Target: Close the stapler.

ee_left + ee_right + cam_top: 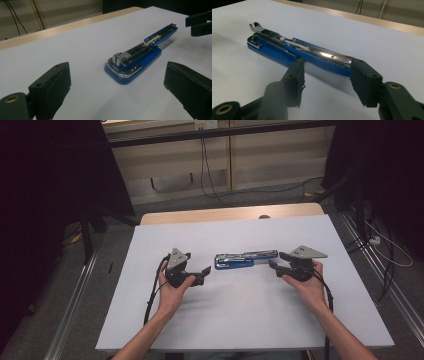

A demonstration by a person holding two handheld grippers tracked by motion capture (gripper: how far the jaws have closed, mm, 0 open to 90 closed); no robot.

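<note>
opened blue stapler (245,259) lies flat; left gripper (199,274) and right gripper (278,260) gape wide, holding nothing.

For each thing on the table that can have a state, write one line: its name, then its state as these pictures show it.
blue stapler: lying flat on the table, swung fully open, metal staple channel exposed.
left gripper: open, jaws spread, apart from the stapler, pointed at its wide end.
right gripper: open, jaws on either side of the stapler's narrow end, not closed on it.
white table cover: spread flat.
</note>
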